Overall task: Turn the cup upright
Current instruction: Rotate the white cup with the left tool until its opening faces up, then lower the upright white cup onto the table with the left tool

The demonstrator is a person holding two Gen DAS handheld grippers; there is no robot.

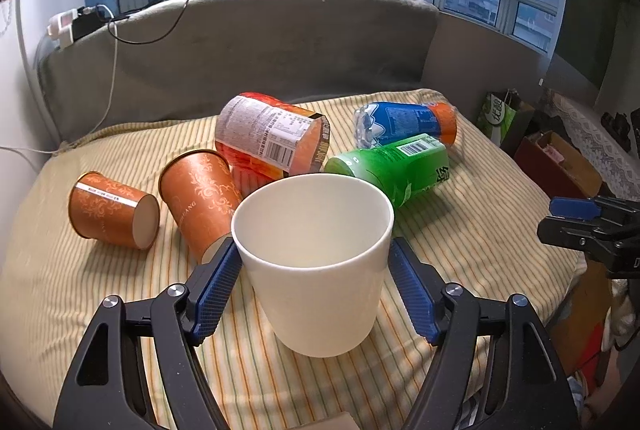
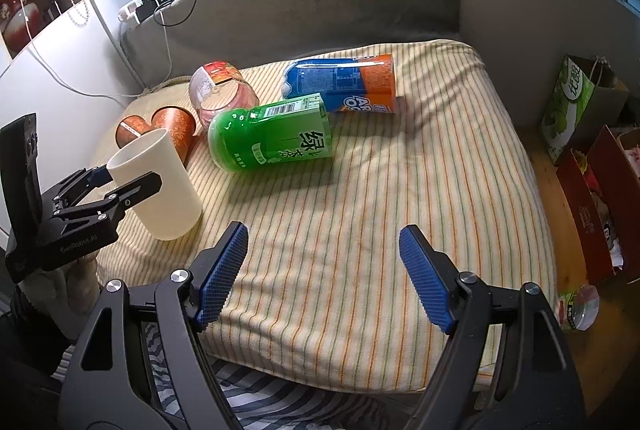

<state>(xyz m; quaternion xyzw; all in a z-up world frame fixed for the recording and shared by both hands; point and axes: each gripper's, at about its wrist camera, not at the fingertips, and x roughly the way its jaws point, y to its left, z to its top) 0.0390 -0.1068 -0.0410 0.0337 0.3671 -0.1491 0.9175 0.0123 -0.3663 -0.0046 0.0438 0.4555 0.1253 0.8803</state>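
Note:
A plain white cup (image 1: 316,262) stands upright, mouth up, on the striped cushion (image 1: 480,238). My left gripper (image 1: 314,254) has its blue pads on either side of the cup near the rim; the left pad touches the wall, the right pad shows a thin gap. The cup also shows in the right wrist view (image 2: 160,181), tilted a little, with the left gripper (image 2: 120,181) around its rim. My right gripper (image 2: 322,270) is open and empty over the cushion's front edge, right of the cup.
Two orange paper cups (image 1: 116,213) (image 1: 200,197) lie on their sides left of the white cup. Behind it lie an orange-red can (image 1: 272,137), a green bottle (image 1: 396,165) and a blue-orange bottle (image 1: 408,121). A grey sofa back (image 1: 280,41) stands behind; boxes and bags (image 2: 580,101) sit at right.

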